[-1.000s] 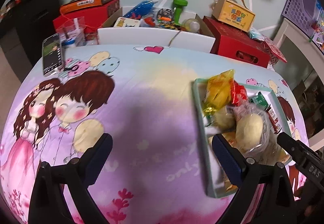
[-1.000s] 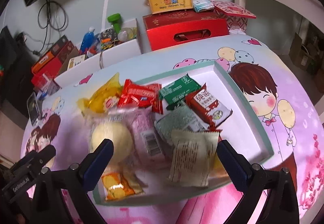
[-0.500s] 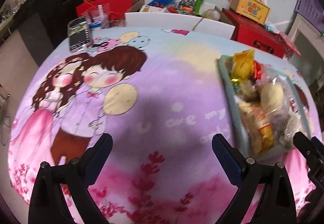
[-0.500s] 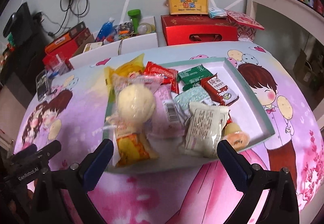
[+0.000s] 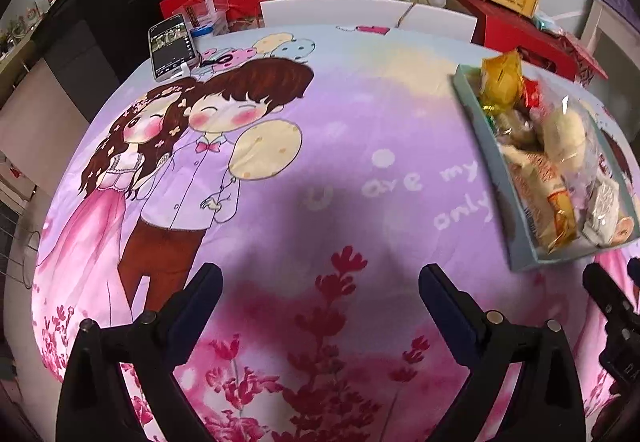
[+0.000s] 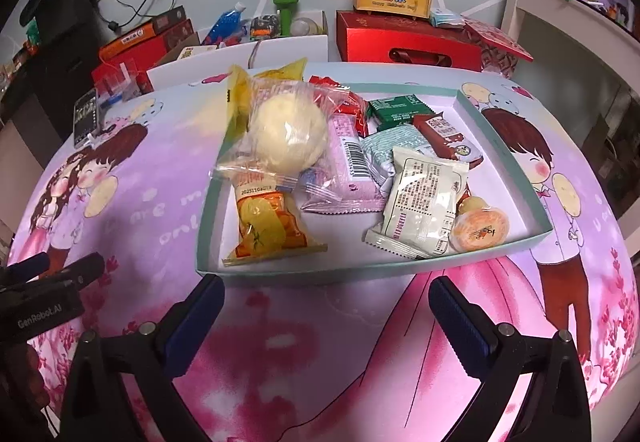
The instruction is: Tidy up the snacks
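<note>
Snacks [image 6: 344, 166] lie heaped in the tray [image 6: 516, 158] near the counter's right edge. Both grippers, left [image 5: 320, 298] and right [image 6: 326, 306], gape wide and empty, short of it. Sorted or awaiting sorting: unclear.

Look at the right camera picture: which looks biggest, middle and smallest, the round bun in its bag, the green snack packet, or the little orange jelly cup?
As they look in the right wrist view:
1. Round bun in its bag, largest.
2. Green snack packet.
3. Orange jelly cup, smallest, though close to the packet; the packet lies farther back and is partly covered, so that order is unsure.
</note>
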